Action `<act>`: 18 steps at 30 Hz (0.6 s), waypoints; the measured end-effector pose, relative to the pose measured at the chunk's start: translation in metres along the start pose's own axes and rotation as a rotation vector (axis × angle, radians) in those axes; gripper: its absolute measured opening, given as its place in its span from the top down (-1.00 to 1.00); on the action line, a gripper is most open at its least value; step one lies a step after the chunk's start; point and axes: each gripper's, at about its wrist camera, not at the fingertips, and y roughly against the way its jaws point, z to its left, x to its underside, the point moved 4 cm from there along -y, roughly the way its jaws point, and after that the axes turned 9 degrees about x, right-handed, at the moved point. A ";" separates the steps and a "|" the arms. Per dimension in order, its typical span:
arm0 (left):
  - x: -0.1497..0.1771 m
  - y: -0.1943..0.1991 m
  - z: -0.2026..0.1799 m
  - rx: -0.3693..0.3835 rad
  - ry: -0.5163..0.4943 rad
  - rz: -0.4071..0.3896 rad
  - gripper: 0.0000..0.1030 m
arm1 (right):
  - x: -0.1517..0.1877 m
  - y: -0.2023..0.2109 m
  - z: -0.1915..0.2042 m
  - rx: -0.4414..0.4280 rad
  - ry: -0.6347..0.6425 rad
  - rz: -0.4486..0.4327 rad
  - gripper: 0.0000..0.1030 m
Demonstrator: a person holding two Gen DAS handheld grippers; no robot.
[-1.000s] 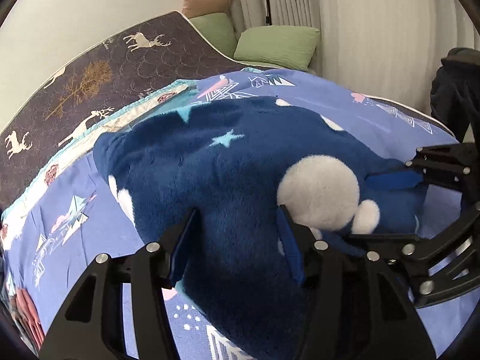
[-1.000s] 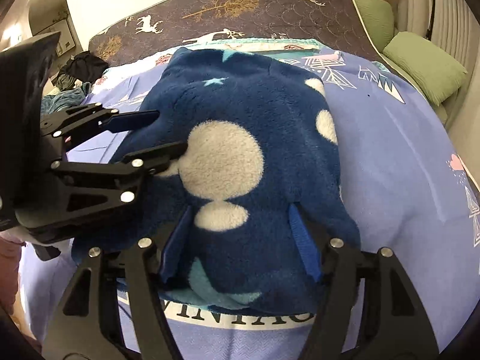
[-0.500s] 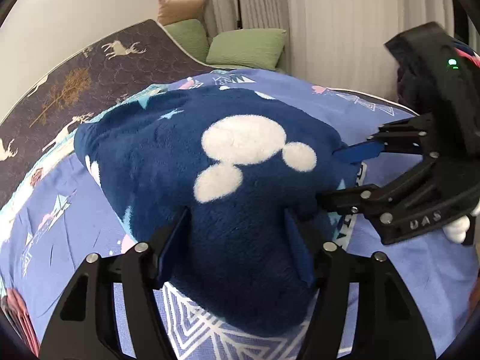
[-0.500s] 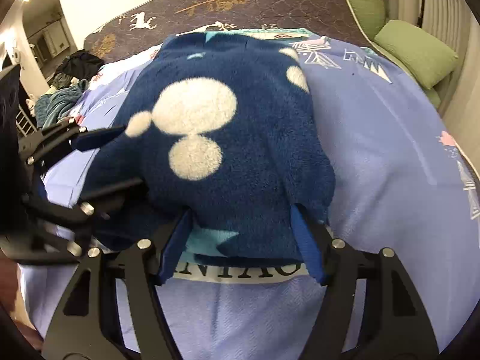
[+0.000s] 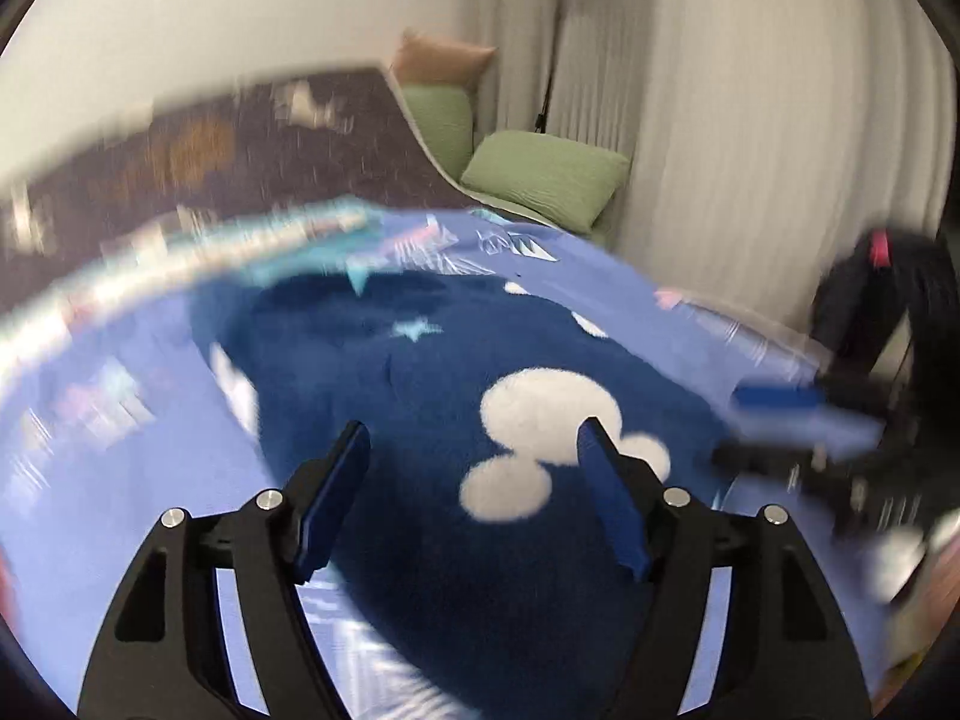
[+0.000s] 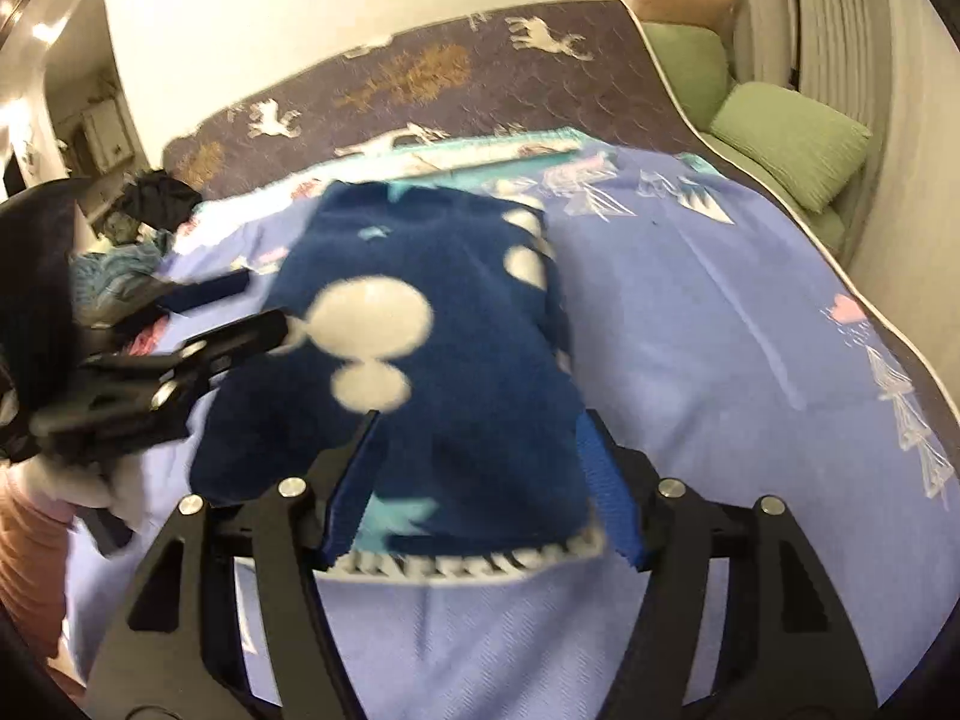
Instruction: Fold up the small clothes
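Your fleece garment lay folded into a thick oblong on the lilac bedsheet, its long axis running from about 6 o'clock to 12 o'clock in the right wrist view, the near end with a pale blue star and a black-and-white striped edge lying between your right gripper's tips. It was plush, deep-pile navy fabric, dotted with white round patches, one a large circle with two smaller circles attached, plus small light-blue stars. In the left wrist view the same bundle stretched from 6 o'clock up toward 11 o'clock, soft-edged and rounded, with much of that view smeared by motion blur. Your left gripper stood wide apart, its blue-padded fingers above the pile and gripping nothing. Your right gripper was likewise spread wide, its blue pads flanking the near end of the garment without pinching it; whether they touched the fleece, you could not tell. The sheet was smooth woven cloth printed with white triangles and pink shapes. Beyond it, at 12 o'clock, lay a dark quilted mattress patterned with white deer and ochre trees, and at 2 o'clock a ribbed green pillow against pleated white curtains.
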 end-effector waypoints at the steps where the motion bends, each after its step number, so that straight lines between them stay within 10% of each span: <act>1: 0.009 -0.018 0.007 -0.008 0.009 0.058 -0.30 | 0.002 -0.009 0.004 -0.013 0.003 0.025 0.00; 2: 0.017 -0.026 0.005 -0.031 -0.048 0.067 -0.30 | 0.005 -0.021 0.006 -0.019 -0.001 0.064 0.26; 9: 0.019 -0.027 -0.002 -0.037 -0.100 0.077 -0.29 | 0.018 -0.046 0.001 -0.047 -0.029 0.147 0.27; 18: -0.039 0.003 0.030 -0.083 -0.027 -0.117 -0.35 | -0.044 -0.012 0.019 -0.026 0.021 0.004 0.28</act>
